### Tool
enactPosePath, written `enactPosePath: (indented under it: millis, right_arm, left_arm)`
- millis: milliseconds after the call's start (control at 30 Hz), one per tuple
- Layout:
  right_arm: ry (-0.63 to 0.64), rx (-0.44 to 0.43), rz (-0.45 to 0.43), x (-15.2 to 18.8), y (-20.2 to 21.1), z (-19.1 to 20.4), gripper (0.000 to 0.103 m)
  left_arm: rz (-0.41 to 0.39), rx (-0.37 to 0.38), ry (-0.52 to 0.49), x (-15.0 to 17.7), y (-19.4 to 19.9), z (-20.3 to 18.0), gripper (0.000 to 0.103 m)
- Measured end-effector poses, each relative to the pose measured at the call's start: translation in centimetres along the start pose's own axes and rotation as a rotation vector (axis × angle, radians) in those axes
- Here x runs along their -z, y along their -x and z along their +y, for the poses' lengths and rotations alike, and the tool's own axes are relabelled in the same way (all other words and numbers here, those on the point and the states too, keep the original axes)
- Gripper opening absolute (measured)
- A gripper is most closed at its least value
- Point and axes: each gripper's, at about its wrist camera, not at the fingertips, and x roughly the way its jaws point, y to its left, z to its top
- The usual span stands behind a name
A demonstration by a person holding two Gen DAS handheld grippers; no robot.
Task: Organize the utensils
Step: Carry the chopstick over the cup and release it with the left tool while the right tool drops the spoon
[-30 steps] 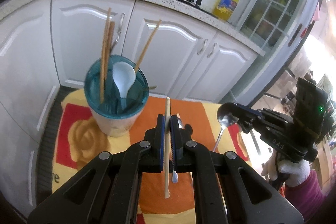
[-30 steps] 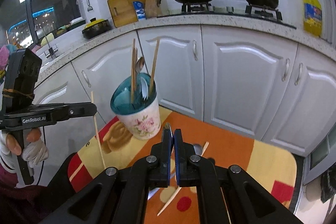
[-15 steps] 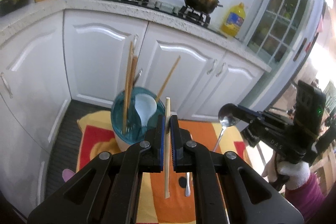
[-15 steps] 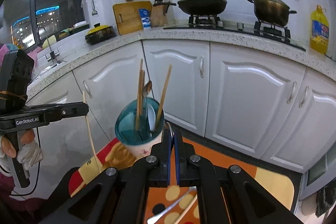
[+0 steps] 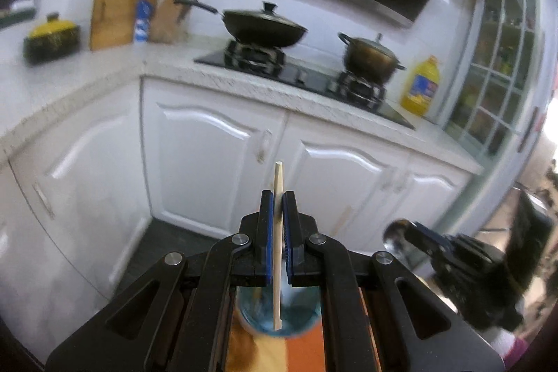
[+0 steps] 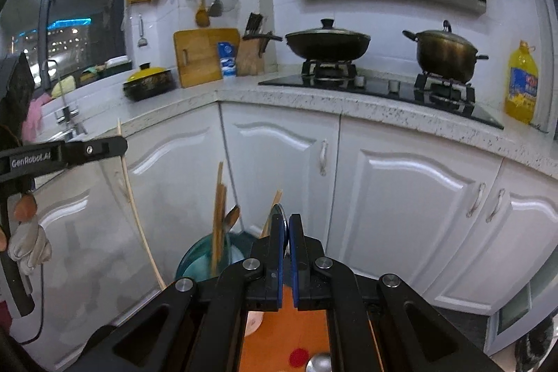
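Both grippers risen above holder (image 6: 205, 253) | left jaws grasp one chopstick (image 5: 278, 232) | right jaws grasp one spoon (image 6: 284, 222)

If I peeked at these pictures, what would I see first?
Right in the middle, the left gripper pinches a pale chopstick upright above a blue-green utensil cup full of chopsticks. Beside it, the right gripper clamps a metal spoon. Behind them, a black wok sits on the stove.

Black gripper (image 5: 278, 197) w/ blue pads, silver screws, "GenRobot.AI" marking, white glove (image 6: 29, 244), black cable
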Motion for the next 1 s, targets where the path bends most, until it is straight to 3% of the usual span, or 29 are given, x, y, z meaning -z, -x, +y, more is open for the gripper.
enactPosePath:
  millis: [400, 767, 900, 1000]
  right_arm:
    - [0.089, 0.053, 0.023, 1.8, -5.1, 2.4, 0.003]
    - [0.051, -0.064, 0.154, 5.3, -7.6, 2.6, 0.003]
    - [-0.03, -0.148, 0.203, 5.9, -7.7, 1.3, 0.004]
    - [-0.067, -0.166, 0.212, 6.3, -7.3, 0.7, 0.008]
  left_arm:
    - [0.028, -0.117, -0.045, 2.9, -6.5, 0.4, 0.004]
    - [0.164, -0.118, -0.02, 6.7, -9.9, 0.8, 0.004]
    - [0.201, -0.1, 0.015, 7.3, -10.1, 1.1, 0.004]
    - [0.217, -0.094, 0.033, 7.6, -9.8, 1.2, 0.01]
